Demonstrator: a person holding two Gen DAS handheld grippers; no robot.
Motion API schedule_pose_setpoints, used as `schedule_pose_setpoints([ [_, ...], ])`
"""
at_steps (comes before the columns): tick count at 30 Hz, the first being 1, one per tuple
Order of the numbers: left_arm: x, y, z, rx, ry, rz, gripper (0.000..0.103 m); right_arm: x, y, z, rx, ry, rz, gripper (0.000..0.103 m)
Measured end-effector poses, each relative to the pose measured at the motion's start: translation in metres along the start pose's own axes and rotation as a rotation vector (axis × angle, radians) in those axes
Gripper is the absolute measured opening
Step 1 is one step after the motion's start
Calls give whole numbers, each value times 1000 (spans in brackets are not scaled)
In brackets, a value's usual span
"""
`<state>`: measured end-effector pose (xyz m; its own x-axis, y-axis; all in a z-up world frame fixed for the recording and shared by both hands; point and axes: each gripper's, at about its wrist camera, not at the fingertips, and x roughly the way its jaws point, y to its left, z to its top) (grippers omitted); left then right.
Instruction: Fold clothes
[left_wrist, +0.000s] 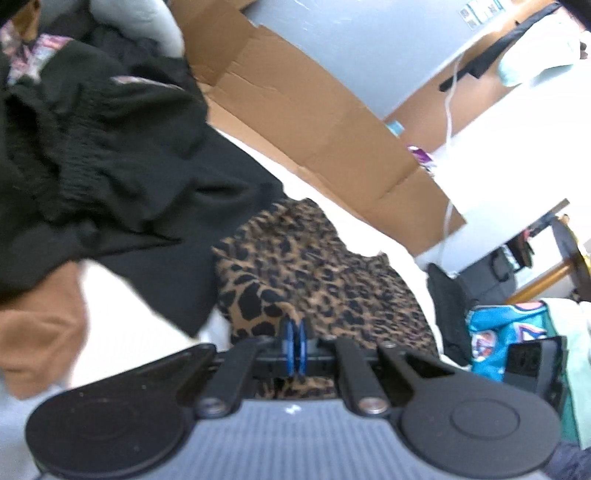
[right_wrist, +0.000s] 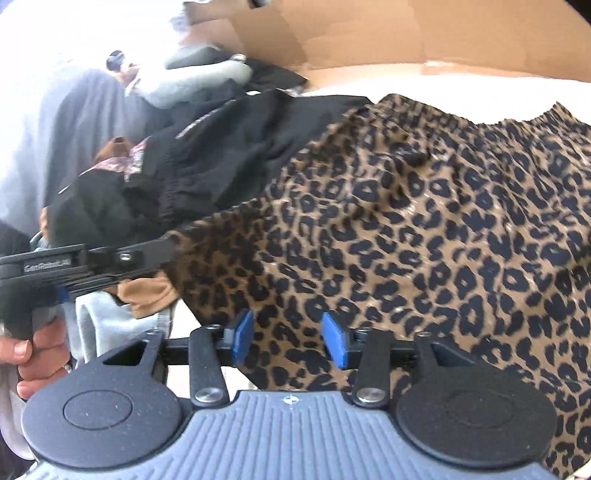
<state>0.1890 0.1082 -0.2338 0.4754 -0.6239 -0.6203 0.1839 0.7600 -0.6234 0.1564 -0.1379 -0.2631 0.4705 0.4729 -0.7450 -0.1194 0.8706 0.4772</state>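
Observation:
A leopard-print garment (left_wrist: 332, 280) lies spread on a white sheet (left_wrist: 122, 306). My left gripper (left_wrist: 295, 347) is shut, its blue pads pinching a raised fold of the leopard fabric. In the right wrist view the garment (right_wrist: 424, 229) fills the frame. There the left gripper (right_wrist: 162, 249) holds the garment's left edge, with a person's hand (right_wrist: 33, 350) on its handle. My right gripper (right_wrist: 288, 339) stands open just above the fabric. Its blue pads (right_wrist: 242, 338) are apart, with cloth showing behind the gap and neither pad pressing on it.
A heap of black clothes (left_wrist: 110, 155) lies left of the leopard garment, with a brown cloth (left_wrist: 37, 332) under it. Flattened cardboard (left_wrist: 314, 122) runs along the far side. A bright blue patterned item (left_wrist: 506, 332) and a black bag (left_wrist: 450, 306) sit at the right.

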Motion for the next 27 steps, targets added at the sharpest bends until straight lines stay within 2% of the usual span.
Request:
schedule_pose_setpoints([
  [3, 8, -14, 0, 27, 29, 2, 3, 2, 6, 2, -10, -3, 15, 51],
  [8, 16, -26, -2, 27, 46, -36, 3, 4, 17, 3, -53, -3, 47, 53],
  [12, 20, -28, -3, -13, 59, -68, 3, 1, 25, 2, -96, -16, 82, 59],
  [16, 27, -31, -4, -52, 73, -99, 3, 2, 30, 4, -108, -40, 62, 62],
  [20, 31, -42, -5, -47, 92, -140, 3, 4, 31, 9, -105, -86, 29, 61],
  [21, 32, -44, -5, -52, 97, -152, 3, 6, 31, 10, -110, -91, 20, 58],
  [22, 32, -46, -5, -57, 102, -164, 3, 7, 30, 11, -116, -95, 12, 51],
  [23, 32, -47, -5, -61, 103, -172, 3, 8, 30, 12, -120, -95, 8, 33],
  [24, 33, -48, -5, -67, 106, -178, 3, 10, 28, 13, -121, -92, 6, 7],
  [25, 34, -48, -5, -73, 109, -184, 3, 10, 27, 14, -118, -89, 4, 2],
  [27, 34, -50, -5, -79, 111, -196, 3, 7, 23, 14, -116, -103, -9, 1],
])
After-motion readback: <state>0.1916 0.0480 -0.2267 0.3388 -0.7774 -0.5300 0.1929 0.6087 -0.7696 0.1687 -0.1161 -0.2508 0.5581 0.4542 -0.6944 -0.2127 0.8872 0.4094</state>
